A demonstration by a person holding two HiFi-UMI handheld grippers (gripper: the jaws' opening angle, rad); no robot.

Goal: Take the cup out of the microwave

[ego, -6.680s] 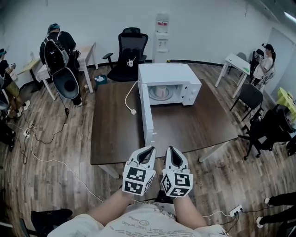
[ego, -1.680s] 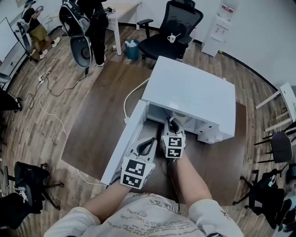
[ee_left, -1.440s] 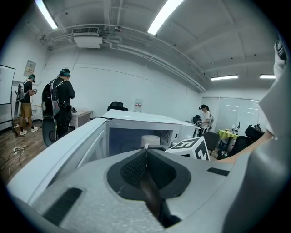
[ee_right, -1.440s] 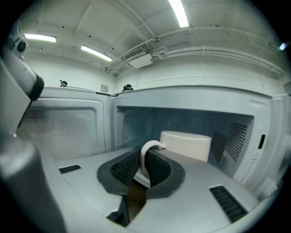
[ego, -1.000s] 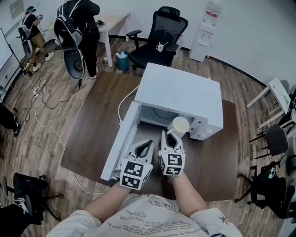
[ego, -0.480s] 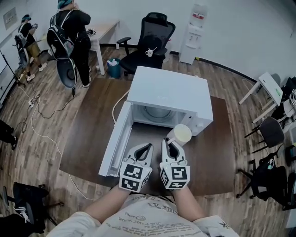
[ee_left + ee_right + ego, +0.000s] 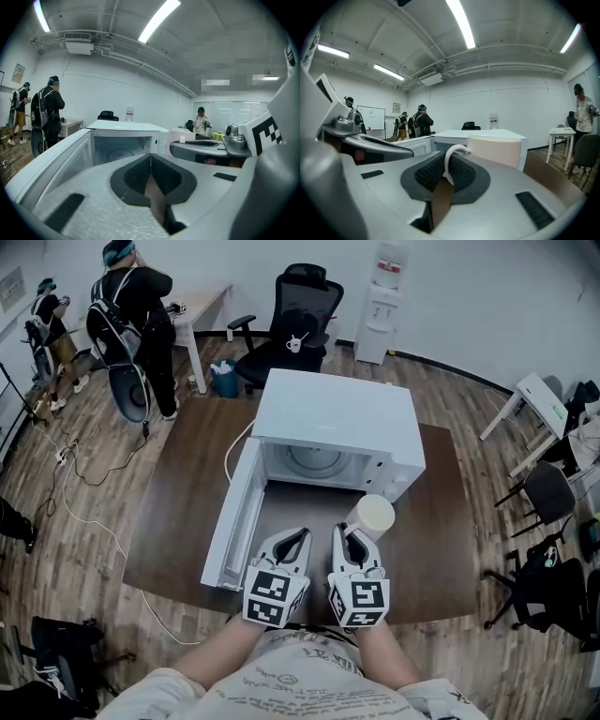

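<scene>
The white microwave (image 7: 337,418) stands on the dark brown table (image 7: 178,531), its door (image 7: 234,517) swung open to the left and its cavity with the glass turntable (image 7: 119,153) empty. A cream cup (image 7: 371,517) hangs in front of the microwave, above the table. My right gripper (image 7: 349,533) is shut on the cup's white handle (image 7: 451,161), with the cup body (image 7: 494,150) just beyond the jaws. My left gripper (image 7: 297,538) sits beside it on the left, shut and holding nothing (image 7: 151,159), pointing at the open cavity.
A white power cord (image 7: 232,442) trails off the table's left side. A black office chair (image 7: 291,320) with a small mug on its seat and a water dispenser (image 7: 380,287) stand behind the table. People (image 7: 127,315) stand at the far left, and white tables (image 7: 534,399) and chairs at the right.
My right gripper has drawn the cup out of the microwave cavity and back toward me. The left gripper stayed shut alongside. The view has pulled back from the microwave.
</scene>
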